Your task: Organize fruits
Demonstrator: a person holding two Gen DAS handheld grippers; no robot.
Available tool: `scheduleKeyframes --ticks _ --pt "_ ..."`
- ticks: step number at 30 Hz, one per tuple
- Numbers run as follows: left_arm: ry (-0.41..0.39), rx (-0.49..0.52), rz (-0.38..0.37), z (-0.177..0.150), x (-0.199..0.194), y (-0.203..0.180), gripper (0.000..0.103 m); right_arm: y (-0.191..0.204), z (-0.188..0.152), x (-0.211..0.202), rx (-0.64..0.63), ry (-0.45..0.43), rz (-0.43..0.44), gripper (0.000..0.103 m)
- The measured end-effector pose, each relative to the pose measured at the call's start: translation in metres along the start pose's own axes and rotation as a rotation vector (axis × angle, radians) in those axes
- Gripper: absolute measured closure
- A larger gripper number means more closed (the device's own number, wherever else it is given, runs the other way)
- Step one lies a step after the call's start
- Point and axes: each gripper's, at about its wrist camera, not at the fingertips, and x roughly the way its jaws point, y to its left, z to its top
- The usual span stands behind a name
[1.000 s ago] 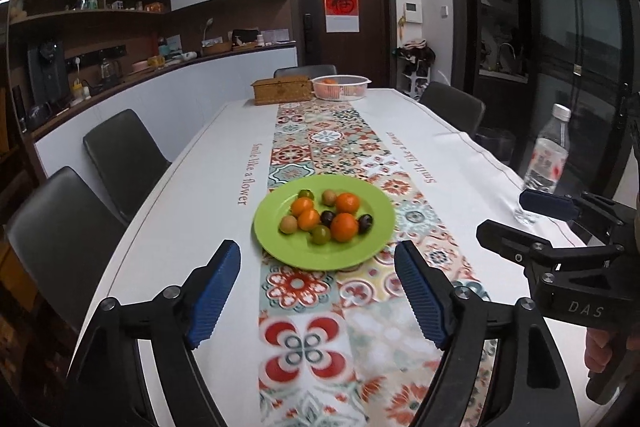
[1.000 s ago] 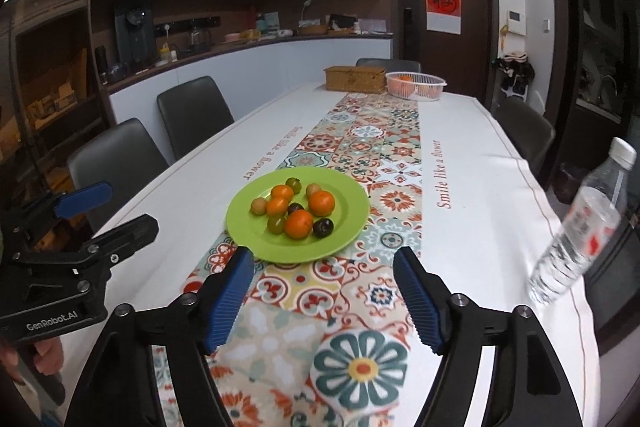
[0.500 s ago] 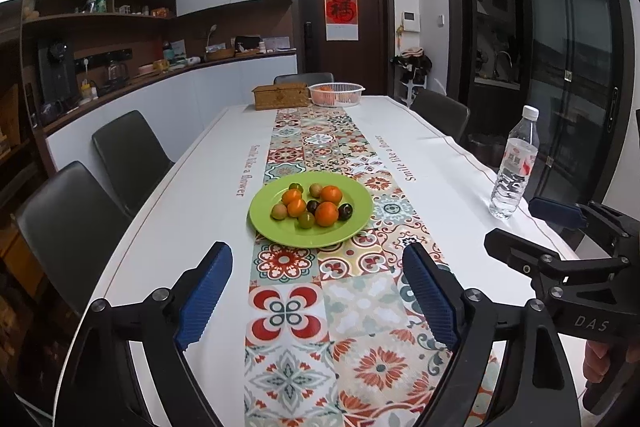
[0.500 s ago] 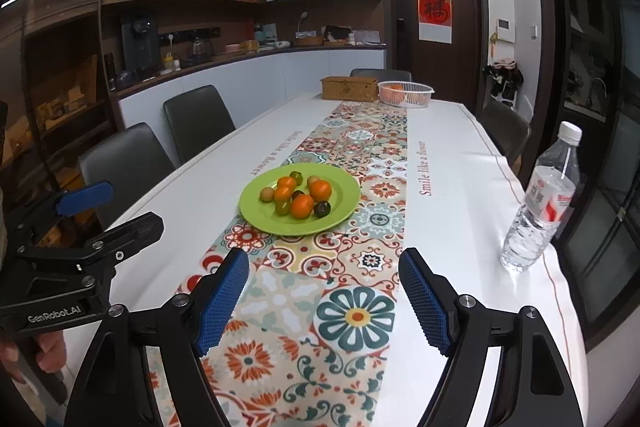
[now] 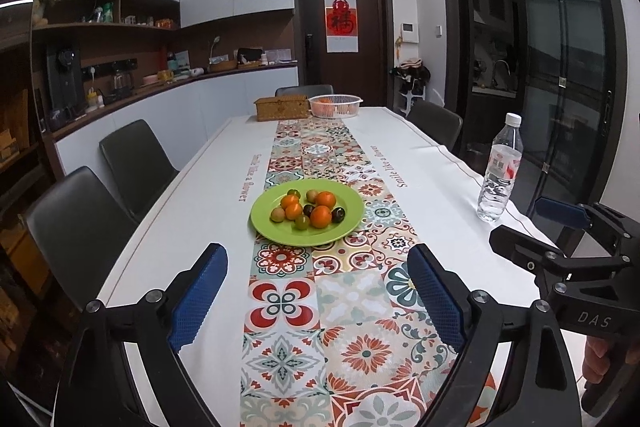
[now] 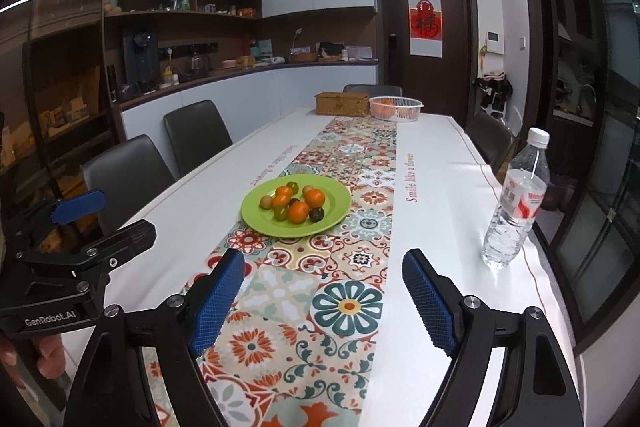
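Both tools, left (image 5: 318,291) and right (image 6: 323,297), farther back from the plate (image 5: 344,227), jaws wider, nothing between.

The white basket (image 5: 335,105) at the table's far end hides most of its orange contents behind mesh. Shelf items stay too small to identify. A hand (image 6: 48,351) shows only fingertips, cut off at the frame's edge.

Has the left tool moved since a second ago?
Yes. The left tool has backed away from the green plate: the plate looks smaller and farther beyond its fingers, with more runner showing between. Its jaws have been opening, nothing between them.
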Motion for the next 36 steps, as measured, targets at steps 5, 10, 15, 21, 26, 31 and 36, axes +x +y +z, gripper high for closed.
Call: scheduleKeyframes --ticks 5,10,15,21,26,31,36 --pt "-0.016 0.011 -0.01 -0.001 -0.008 -0.005 0.011 -0.004 -0.002 -0.011 0.007 -0.011 -0.008 0.021" --pt "-0.018 0.001 -0.016 -0.002 -0.012 -0.006 0.011 -0.005 -0.006 -0.018 0.013 -0.015 -0.023 0.018" --pt "-0.015 0.0 -0.018 -0.004 -0.014 -0.007 0.005 -0.006 -0.008 -0.023 0.008 -0.019 -0.037 0.018" --pt "-0.017 0.001 -0.012 -0.005 -0.017 -0.008 0.001 -0.005 -0.01 -0.025 0.007 -0.02 -0.034 0.018" --pt "-0.022 0.009 -0.004 -0.007 -0.018 -0.01 0.0 -0.005 -0.011 -0.026 0.009 -0.017 -0.036 0.018" --pt "-0.016 0.006 -0.016 -0.01 -0.018 -0.011 0.0 -0.007 -0.014 -0.029 0.014 -0.011 -0.036 0.018" --pt "-0.018 -0.003 -0.02 -0.012 -0.018 -0.01 0.0 -0.008 -0.016 -0.029 0.015 -0.004 -0.039 0.018"
